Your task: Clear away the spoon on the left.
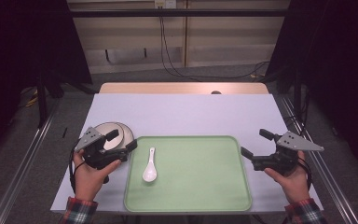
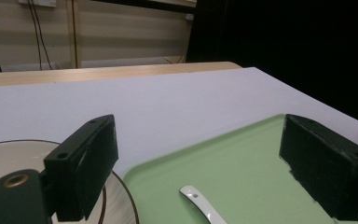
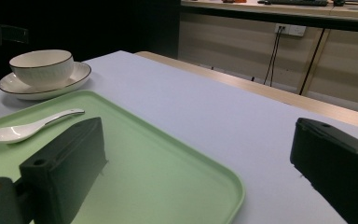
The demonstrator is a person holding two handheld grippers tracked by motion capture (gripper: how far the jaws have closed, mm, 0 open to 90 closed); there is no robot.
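Note:
A white spoon lies on the left part of a green tray, bowl end toward me. Left of the tray, a white bowl with a dark rim sits on a matching plate. My left gripper hovers over the plate and the tray's left edge, open, with nothing between its jaws. In the left gripper view the spoon's handle shows low between the jaws. My right gripper is held off the tray's right edge, open and empty, pointing toward the tray and spoon.
The tray lies on a pale lavender table top with a wooden strip along its far edge. Metal rails run along the floor on both sides. Cables hang on the wall behind the table.

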